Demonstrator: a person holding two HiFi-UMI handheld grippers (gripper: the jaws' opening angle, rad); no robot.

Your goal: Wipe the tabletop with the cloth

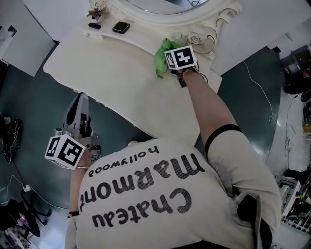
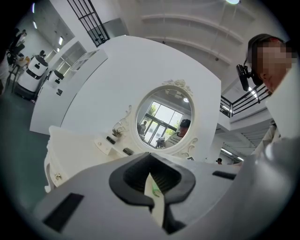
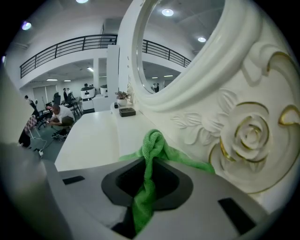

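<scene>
A green cloth [image 1: 160, 59] lies bunched on the white tabletop [image 1: 112, 73], at the back right, against the foot of the ornate mirror frame [image 1: 206, 34]. My right gripper [image 1: 171, 64] is shut on it. In the right gripper view the cloth [image 3: 152, 147] runs up through the closed jaws of the right gripper [image 3: 144, 190] and folds over in front, beside a carved rose [image 3: 251, 136]. My left gripper [image 1: 80, 101] is held off the table's front edge, over the dark floor, shut with nothing in it. In its own view the left gripper [image 2: 152, 187] points at the table from afar.
A dark small box [image 1: 121, 27], a black item [image 1: 95, 26] and a small ornament [image 1: 97, 8] sit at the back left of the tabletop. The oval mirror [image 2: 164, 117] rises behind. Cables lie on the dark floor [image 1: 252, 82] at the right.
</scene>
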